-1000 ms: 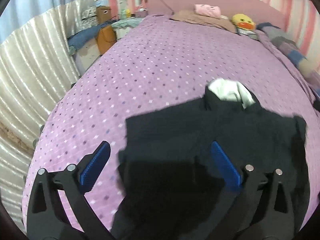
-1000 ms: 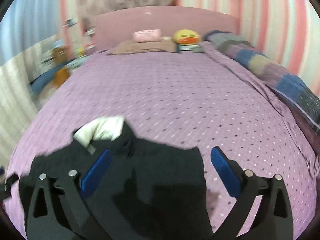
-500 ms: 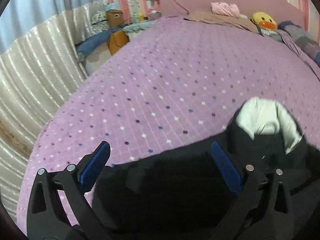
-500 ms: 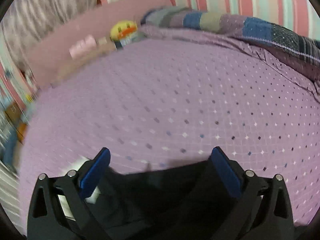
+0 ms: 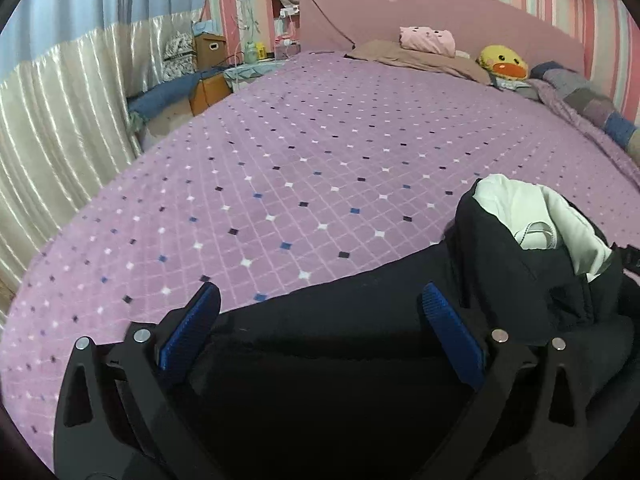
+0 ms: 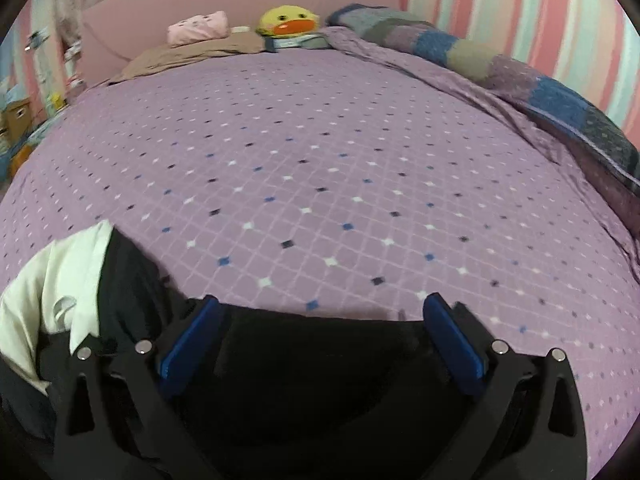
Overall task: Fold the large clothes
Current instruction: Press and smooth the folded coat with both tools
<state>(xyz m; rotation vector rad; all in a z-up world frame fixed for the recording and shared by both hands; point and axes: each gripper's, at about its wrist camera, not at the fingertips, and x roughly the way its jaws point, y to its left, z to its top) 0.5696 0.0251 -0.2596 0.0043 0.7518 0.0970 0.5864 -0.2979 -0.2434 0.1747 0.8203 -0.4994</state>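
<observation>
Count on the bed

One black garment (image 5: 360, 340), one yellow duck plush (image 5: 503, 63) at one o'clock, one pink cushion (image 5: 428, 40), two grippers.

Ahead of left tool (image 5: 320, 320): bare purple bed cover (image 5: 320, 168) runs clear to the pillows.
Ahead of right tool (image 6: 320, 332): bare cover up to the headboard (image 6: 240, 12).
Between the tools: bunched black garment (image 5: 500, 280) with its white lining (image 5: 532, 220) raised.
Left edge: curtain (image 5: 60, 120), cardboard box (image 5: 210, 50) and clutter beside the bed.
Right edge: rolled patchwork quilt (image 6: 540, 92) along the wall.
Far end: brown pillow (image 6: 192, 54), pink cushion (image 6: 198, 28), yellow duck toy (image 6: 290, 22).
</observation>
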